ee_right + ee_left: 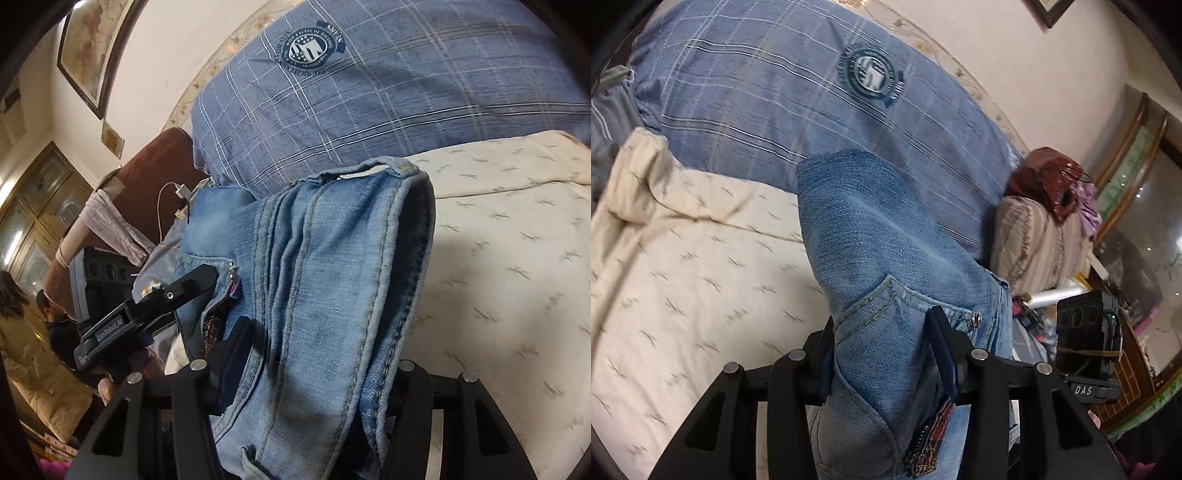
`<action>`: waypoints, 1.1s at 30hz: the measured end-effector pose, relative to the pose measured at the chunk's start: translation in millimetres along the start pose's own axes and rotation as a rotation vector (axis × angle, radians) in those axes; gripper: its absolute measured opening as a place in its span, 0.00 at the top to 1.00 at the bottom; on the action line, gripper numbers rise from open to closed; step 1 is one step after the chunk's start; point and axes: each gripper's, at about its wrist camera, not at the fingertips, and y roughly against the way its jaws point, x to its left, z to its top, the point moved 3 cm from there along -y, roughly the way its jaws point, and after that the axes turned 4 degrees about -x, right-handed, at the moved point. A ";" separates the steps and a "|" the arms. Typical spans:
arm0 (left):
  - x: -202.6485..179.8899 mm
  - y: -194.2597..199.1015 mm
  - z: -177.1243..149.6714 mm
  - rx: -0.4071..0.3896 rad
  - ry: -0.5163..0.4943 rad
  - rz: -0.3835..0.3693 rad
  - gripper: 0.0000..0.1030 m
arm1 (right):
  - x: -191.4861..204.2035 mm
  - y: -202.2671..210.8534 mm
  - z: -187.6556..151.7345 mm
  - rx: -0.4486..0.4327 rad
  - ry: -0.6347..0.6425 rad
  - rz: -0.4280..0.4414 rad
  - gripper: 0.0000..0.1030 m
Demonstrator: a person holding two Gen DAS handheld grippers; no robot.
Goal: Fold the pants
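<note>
Bare cream bed sheet [683, 288] lies open left of the left tongs [882, 354] and right of the right tongs [317, 373]. Ahead of both, blue plaid quilt [746, 92] blocks passage. Between them, bunched jeans [332, 277] fill the gap.

A cream bedsheet [683, 266] with small dash marks is being spread over the bed, and a blue plaid quilt [768, 96] is being heaped against the pale wall [1052, 74]. A dark-framed picture [92, 48] is being hung on that wall. A glass-fronted wooden cabinet [33, 206] is being lit from within the room.
</note>
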 end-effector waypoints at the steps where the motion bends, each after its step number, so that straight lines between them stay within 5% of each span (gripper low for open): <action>1: 5.0 -2.1 4.9 0.000 0.001 0.013 0.55 | -1.7 -6.6 2.9 0.005 -0.007 0.007 0.44; 13: 66.9 -65.3 2.0 0.126 0.060 0.216 0.54 | -48.9 -90.3 5.8 0.072 -0.122 -0.021 0.44; 15: 76.8 -74.0 -1.6 0.145 0.077 0.265 0.45 | -61.9 -97.8 4.4 0.096 -0.162 -0.029 0.44; 21: 82.3 -69.0 -4.2 0.137 0.124 0.291 0.39 | -67.5 -99.2 2.1 0.101 -0.167 -0.035 0.33; 26: 67.8 -41.1 1.5 0.056 0.109 0.310 0.38 | -65.4 -80.3 -0.3 0.090 -0.140 -0.095 0.31; 33: 26.3 9.9 3.8 -0.098 -0.057 0.386 0.24 | -40.6 -20.2 3.6 -0.114 -0.004 -0.170 0.31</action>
